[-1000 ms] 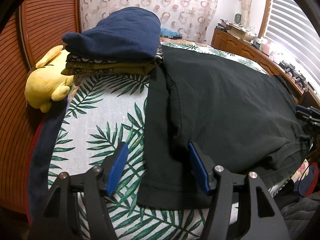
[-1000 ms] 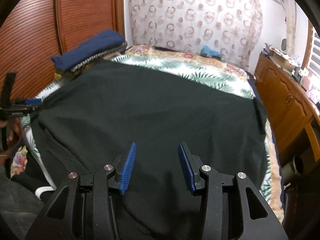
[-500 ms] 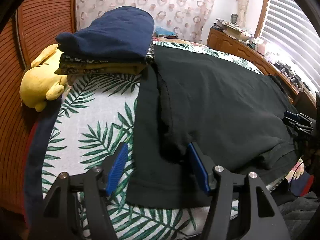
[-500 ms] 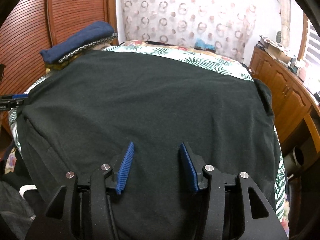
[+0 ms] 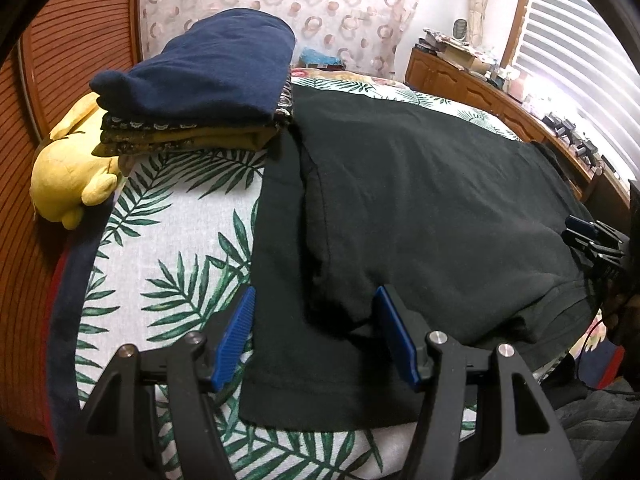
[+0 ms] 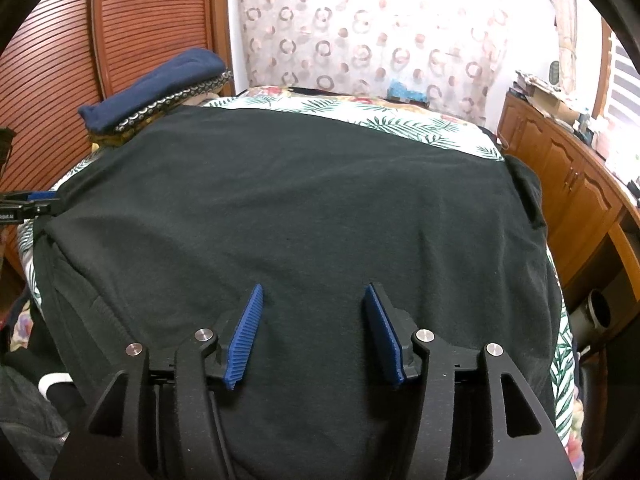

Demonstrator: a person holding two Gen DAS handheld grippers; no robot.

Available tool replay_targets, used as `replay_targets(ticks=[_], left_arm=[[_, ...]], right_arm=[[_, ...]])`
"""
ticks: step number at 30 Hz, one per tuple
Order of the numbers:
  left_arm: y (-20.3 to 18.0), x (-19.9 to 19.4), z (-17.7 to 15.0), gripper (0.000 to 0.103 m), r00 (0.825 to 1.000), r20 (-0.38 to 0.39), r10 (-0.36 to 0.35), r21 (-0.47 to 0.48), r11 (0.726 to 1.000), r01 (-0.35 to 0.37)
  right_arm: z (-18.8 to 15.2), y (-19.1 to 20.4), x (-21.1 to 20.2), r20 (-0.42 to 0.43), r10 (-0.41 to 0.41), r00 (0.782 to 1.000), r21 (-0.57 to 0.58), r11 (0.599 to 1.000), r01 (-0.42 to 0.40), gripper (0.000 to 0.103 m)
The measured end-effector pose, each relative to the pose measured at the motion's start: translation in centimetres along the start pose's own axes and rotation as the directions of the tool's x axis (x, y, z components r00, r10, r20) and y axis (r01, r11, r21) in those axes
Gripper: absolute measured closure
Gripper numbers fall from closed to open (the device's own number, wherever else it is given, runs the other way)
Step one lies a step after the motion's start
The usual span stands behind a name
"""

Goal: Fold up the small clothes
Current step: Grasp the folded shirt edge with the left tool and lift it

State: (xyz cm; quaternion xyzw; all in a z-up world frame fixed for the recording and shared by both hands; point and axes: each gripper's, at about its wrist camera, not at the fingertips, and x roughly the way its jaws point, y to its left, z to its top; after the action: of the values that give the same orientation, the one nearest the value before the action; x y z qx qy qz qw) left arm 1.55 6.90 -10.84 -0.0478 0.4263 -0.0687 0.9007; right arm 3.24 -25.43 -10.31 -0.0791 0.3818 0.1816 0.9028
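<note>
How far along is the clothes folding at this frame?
Done: a stack of folded clothes sits at the bed's far left corner, navy piece on top. In hand: nothing is gripped; the black shirt lies spread on the bedspread, one sleeve side already turned in. The left gripper is open over that edge; the right gripper has just been opening over the shirt body. Left: the remaining folds and stacking.

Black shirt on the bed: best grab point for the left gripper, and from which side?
Grip the black shirt at its flat sleeve hem, the loose single layer lying on the leaf-print bedspread. Come in low from the near edge, probably one pad sliding under the hem. The left gripper already straddles it, open.
</note>
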Motion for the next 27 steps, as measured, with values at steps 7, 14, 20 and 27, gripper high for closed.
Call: replay_targets(ticks=[7,14,20,27], left_arm=[[-1.2,0.3,0.1,0.057,1.000,-0.006,-0.019,0.044,0.999,0.019],[-2.1,-0.6,1.6,0.093,0.998,0.033,-0.048,0.055,0.997,0.046],[-5.5,-3.4,4.7,0.094,0.982,0.143,-0.127,0.114,0.987,0.111],[-12.8,-4.2,9.5,0.094,0.943,0.177,-0.281,0.256,0.939,0.231]], right_arm=[[-0.1,0.0,0.0,0.008,0.004,1.000,0.000,1.000,-0.004,0.048],[-0.4,-0.8,-0.6,0.012,0.010,1.000,0.011,1.000,-0.010,0.048],[-0.6,-2.1,-2.3,0.028,-0.022,0.999,0.038,0.999,0.021,0.049],[-0.6,-5.2,-5.9,0.065,-0.073,0.995,0.096,0.993,0.067,0.049]])
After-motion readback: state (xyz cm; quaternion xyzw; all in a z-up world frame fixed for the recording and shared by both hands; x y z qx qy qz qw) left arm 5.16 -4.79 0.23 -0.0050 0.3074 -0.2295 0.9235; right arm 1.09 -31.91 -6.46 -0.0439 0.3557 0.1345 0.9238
